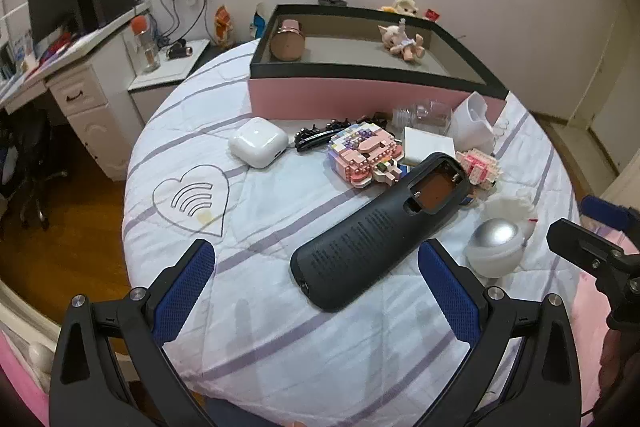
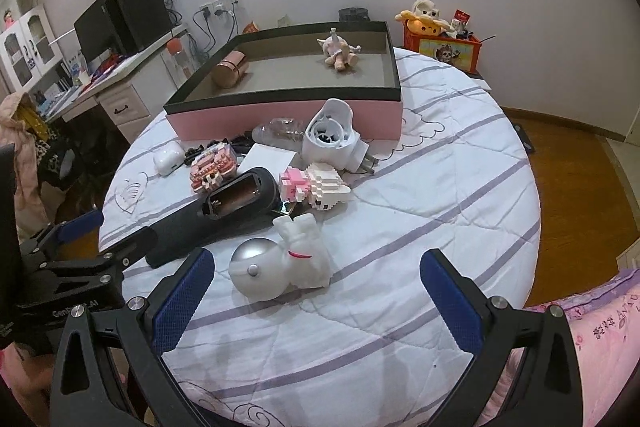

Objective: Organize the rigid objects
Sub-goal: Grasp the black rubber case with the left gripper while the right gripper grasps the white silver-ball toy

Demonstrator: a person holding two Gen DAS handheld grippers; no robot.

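Both my hand-held grippers, left (image 1: pixel 316 283) and right (image 2: pixel 316 291), gape wide and empty above the bed (image 2: pixel 420 195); black handset (image 1: pixel 360 239) just ahead of left

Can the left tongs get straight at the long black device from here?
Probably yes. The left tongs stand open with the long black device lying just ahead between the fingers, its near end unobstructed. Only the silver-domed white piece sits close beside it.

Matt black plastic handset (image 1: pixel 372 227), glossy white case (image 1: pixel 258 142), quilted cloth bedspread (image 1: pixel 280 339).
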